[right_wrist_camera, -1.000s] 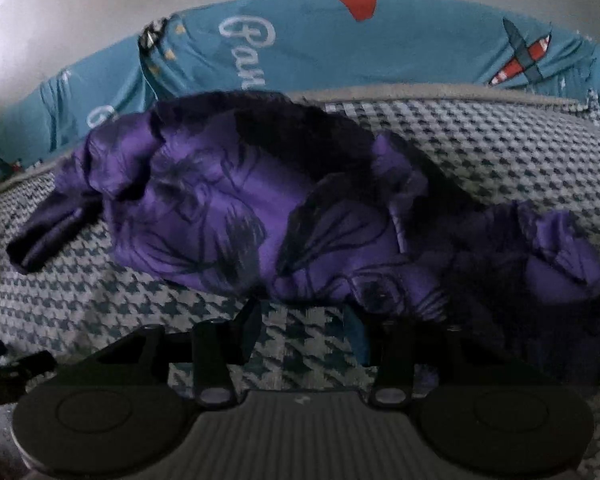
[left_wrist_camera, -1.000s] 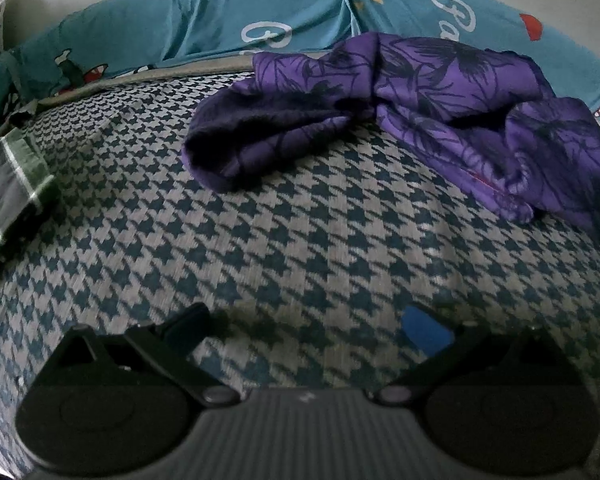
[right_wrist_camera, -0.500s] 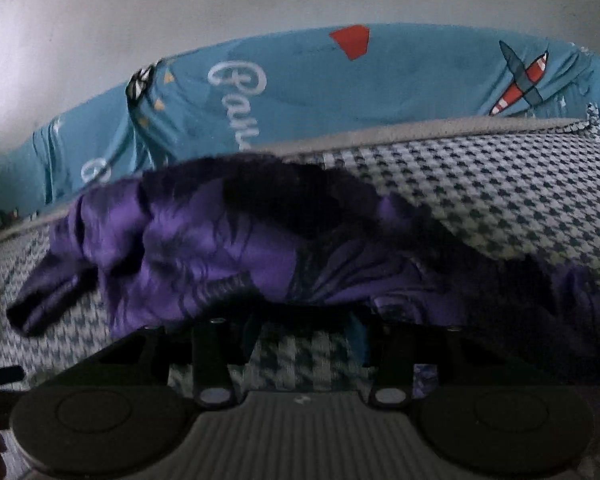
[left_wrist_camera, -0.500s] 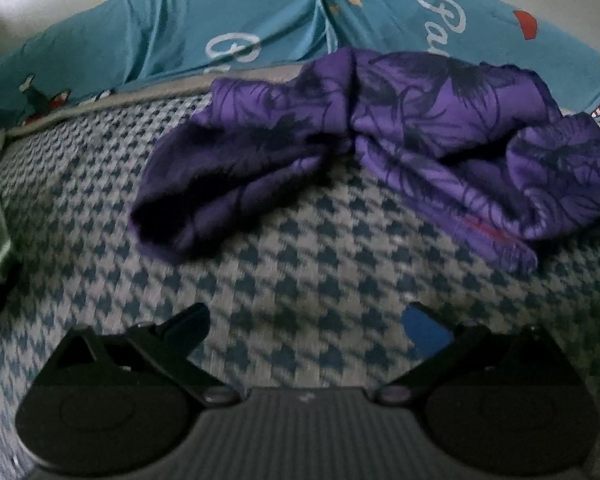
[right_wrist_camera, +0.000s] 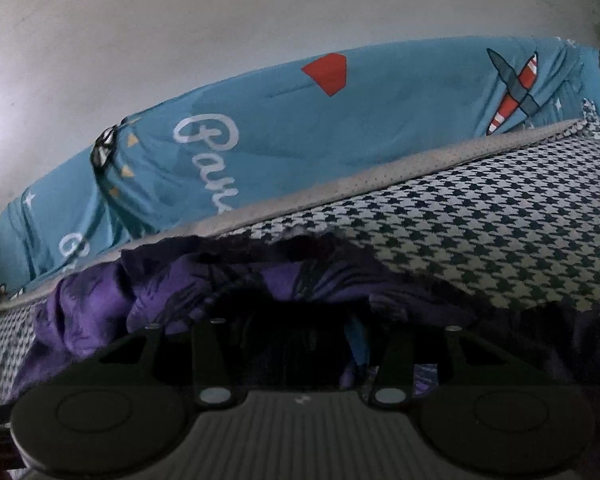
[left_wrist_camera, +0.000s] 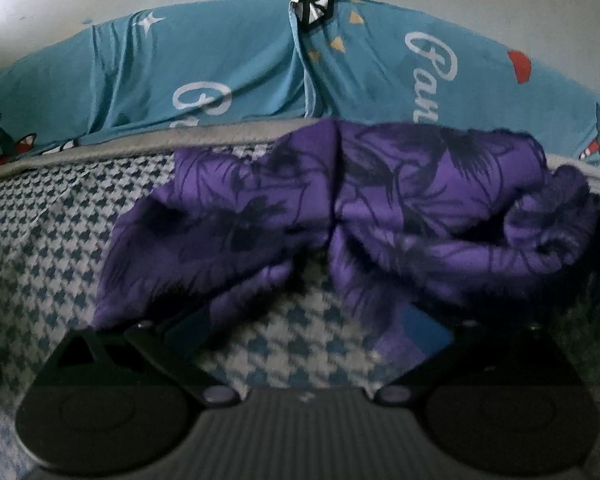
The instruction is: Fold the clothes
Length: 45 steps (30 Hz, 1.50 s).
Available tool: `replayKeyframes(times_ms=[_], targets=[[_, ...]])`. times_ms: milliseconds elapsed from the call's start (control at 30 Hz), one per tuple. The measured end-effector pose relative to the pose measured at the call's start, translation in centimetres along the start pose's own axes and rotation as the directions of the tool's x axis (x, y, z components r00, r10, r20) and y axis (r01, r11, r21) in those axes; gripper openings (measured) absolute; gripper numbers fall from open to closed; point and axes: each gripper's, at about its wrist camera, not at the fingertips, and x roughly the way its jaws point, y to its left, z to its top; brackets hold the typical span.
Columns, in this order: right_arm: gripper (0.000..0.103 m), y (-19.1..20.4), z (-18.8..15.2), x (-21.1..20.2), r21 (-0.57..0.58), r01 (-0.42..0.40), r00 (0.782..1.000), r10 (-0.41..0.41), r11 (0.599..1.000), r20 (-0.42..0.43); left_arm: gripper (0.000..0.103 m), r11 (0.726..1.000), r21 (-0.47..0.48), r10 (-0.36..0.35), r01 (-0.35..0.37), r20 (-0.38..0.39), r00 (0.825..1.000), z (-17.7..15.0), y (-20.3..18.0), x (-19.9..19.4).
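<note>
You are looking at a crumpled garment (left_wrist_camera: 340,216) lying on the patterned mattress (left_wrist_camera: 40,248), near its far edge. Behind it, two pillows (left_wrist_camera: 220,68) are lying side by side against the wall (right_wrist_camera: 180,40). Your left gripper (left_wrist_camera: 308,332) is sitting just before the garment.

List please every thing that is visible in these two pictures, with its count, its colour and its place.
Garment: one, purple with dark flower print, crumpled on the bed cover, close in front of both grippers.
Bed cover: one, white and dark blue houndstooth, under the garment.
Pillows: two, turquoise with white script and aeroplanes, side by side behind the garment along the wall.
Wall: one, pale grey, behind the pillows.
Left gripper: one, black with blue pads, jaws wide open, at the near edge of the garment.
Right gripper: one, black, jaws half open, tips at the dark fabric; grip unclear.
</note>
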Motion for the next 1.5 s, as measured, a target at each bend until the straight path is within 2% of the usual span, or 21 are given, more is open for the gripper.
replayKeyframes(times_ms=[333,567,700,900,1067,1267,1367,1500], targets=[[0.044,-0.3,1.4,3.4,0.013,0.058,0.998,-0.058,0.998,0.008,0.103,1.000,-0.002,-0.004,0.004,0.036,0.999,2.8,-0.1,2.6],[0.044,-1.0,2.4,5.5,0.053,0.106,0.994,-0.107,0.993,0.018,0.103,0.999,-0.051,-0.001,0.003,0.053,0.999,4.9,1.2,4.1],[0.044,-1.2,2.8,6.8,0.063,0.142,0.989,-0.143,0.988,0.020,0.103,0.999,-0.047,0.004,-0.001,0.062,0.998,5.8,1.4,4.7],[0.045,-0.7,3.0,7.8,0.032,0.183,0.983,-0.184,0.983,0.012,0.103,0.998,-0.068,0.019,-0.017,0.041,0.999,6.5,2.5,6.0],[0.045,-0.5,3.2,6.5,0.019,0.167,0.986,-0.168,0.986,0.005,0.103,0.996,-0.093,0.015,-0.014,0.018,1.000,6.5,3.0,6.8],[0.046,-0.4,3.0,3.0,0.046,0.125,0.992,-0.126,0.991,0.015,0.103,0.998,-0.059,0.018,-0.017,0.016,1.000,6.1,2.3,6.6],[0.048,0.2,2.2,1.0,0.035,0.117,0.993,-0.117,0.993,0.015,0.103,0.998,-0.056,0.015,-0.014,0.018,1.000,6.0,2.1,6.2],[0.051,1.9,0.2,-1.5,-0.005,0.059,0.998,-0.058,0.998,0.001,0.103,0.998,-0.062,0.014,-0.013,0.022,1.000,5.9,2.1,5.7]])
